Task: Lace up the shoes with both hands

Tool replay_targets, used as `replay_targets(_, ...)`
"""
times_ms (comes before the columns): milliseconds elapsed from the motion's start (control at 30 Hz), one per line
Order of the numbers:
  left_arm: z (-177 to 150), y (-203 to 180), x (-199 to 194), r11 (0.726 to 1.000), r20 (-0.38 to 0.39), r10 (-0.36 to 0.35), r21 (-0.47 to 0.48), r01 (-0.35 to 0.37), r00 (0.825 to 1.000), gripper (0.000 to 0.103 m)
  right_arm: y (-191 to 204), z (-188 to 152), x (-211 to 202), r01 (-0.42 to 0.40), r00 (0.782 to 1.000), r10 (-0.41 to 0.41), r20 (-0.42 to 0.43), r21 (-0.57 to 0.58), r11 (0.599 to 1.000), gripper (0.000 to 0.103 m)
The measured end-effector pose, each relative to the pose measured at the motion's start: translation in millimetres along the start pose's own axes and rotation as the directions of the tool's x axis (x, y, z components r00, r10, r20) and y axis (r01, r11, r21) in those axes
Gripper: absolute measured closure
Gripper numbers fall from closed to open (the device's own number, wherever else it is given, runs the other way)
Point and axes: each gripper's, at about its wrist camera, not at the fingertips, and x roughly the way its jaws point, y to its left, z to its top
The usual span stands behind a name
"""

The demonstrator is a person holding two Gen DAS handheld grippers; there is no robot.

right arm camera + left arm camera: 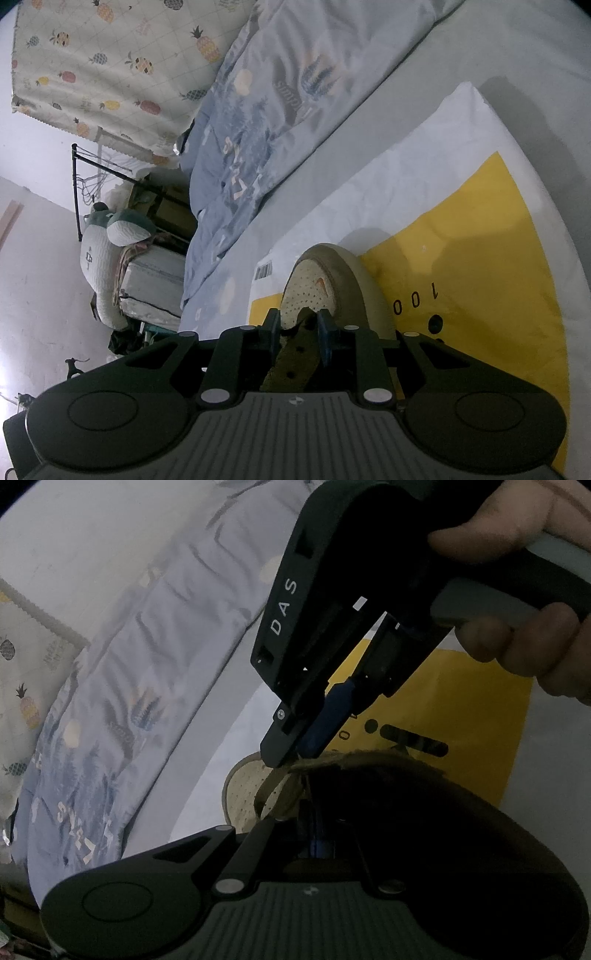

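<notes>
A beige perforated shoe (314,284) with an olive eyelet flap (295,354) lies on a yellow and white bag (480,240). My right gripper (298,325) is shut on that flap, which fills the gap between its blue pads. In the left wrist view the same right gripper (291,755) comes down from the upper right and pinches the flap edge above the shoe's toe (247,786). My left gripper (316,823) sits just below, fingers drawn together in deep shadow. A thin dark shoelace (308,788) seems to run up from it to the flap. The shoe's dark side hides the right part.
A person's hand (535,653) holds the right gripper's handle. A crumpled blue duvet (258,122) lies to the left on the bed sheet (517,55). Beyond it hang a pineapple-print curtain (110,55) and a plush toy (107,251) on stacked items.
</notes>
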Motion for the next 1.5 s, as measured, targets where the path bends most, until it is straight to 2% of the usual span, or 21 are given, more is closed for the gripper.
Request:
replay_targets(200, 3, 3, 2, 1.0, -0.025, -0.022, 0.006, 0.023, 0.999, 0.102, -1, 1, -1, 0.003, 1.0, -0.003, -0.002, -0.001, 1.0, 0.08)
replay_targets(833, 8, -2, -1, 1.0, 0.053, 0.022, 0.017, -0.023, 0.998, 0.101, -4, 1, -11, 0.014, 0.999, -0.014, 0.045, 0.018, 1.0, 0.08)
replay_targets(1367, 11, -2, 3, 0.999, 0.056, 0.032, 0.026, -0.033, 0.998, 0.101, -9, -26, -17, 0.031, 0.992, -0.041, 0.121, 0.081, 0.996, 0.08)
replay_targets(1500, 10, -2, 2, 0.999, 0.052, 0.033, 0.029, -0.034, 0.998, 0.101, -12, -26, -13, 0.012, 0.993, -0.023, 0.113, 0.102, 0.995, 0.08)
